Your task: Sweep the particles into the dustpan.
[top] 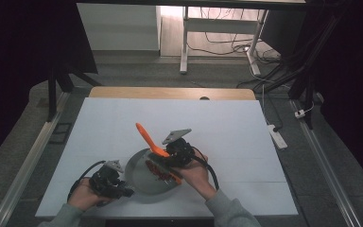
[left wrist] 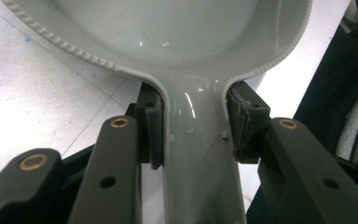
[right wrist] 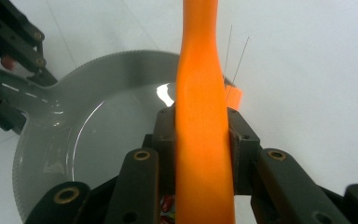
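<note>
Both hands low, left gripper (top: 123, 189) clamping pan (top: 139, 176).

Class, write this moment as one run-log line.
left gripper: shut on pan handle | right gripper: shut on orange spatula | red bits in grey pan

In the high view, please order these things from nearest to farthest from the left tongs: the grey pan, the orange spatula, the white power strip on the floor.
From the left tongs, which are shut on the pan's handle:
1. The grey pan, touching them, just to their right.
2. The orange spatula, over the pan's far side, held by the right tongs.
3. The white power strip, on the floor beyond the table's right edge.
</note>
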The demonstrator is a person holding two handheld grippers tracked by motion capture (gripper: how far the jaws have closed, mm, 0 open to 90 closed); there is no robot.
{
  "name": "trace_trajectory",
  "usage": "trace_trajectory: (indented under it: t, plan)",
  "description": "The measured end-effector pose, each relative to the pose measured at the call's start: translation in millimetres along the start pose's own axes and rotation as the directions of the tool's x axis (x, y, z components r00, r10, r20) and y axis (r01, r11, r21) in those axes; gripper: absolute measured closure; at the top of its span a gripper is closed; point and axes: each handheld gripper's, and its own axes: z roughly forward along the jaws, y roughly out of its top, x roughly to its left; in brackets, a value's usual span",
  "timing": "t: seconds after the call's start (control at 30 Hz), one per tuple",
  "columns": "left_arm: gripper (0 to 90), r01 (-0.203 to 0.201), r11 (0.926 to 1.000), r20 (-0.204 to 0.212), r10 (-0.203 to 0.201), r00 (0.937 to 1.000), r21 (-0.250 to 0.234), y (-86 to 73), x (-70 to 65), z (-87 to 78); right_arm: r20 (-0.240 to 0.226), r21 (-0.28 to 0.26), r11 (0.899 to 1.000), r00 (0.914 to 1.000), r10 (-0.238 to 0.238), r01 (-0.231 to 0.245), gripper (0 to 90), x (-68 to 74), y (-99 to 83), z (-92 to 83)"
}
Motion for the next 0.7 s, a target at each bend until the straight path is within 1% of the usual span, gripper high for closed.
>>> trace_trajectory:
  t: [0.13,0.3,0.7]
  plan:
    - [61.3,0.000,1.0000,0.000,0.000,1.0000,-0.002,-0.1,0.0,-0.2,0.019,-0.016,1.000,0.9997,0.014,-0.014,70.6,-5.3,-0.9,-6.0]
    - [61.3,0.000,1.0000,0.005,0.000,1.0000,-0.008,-0.9,1.0,0.1,0.036,-0.020,1.000,0.9992,0.019,-0.018,70.6,-9.5,-2.6,-10.7]
    - [61.3,-0.002,0.9998,0.008,0.003,1.0000,-0.019,-3.2,1.9,1.3,0.049,-0.035,0.998,0.9977,0.046,-0.045,70.6,-22.6,-6.3,-19.9]
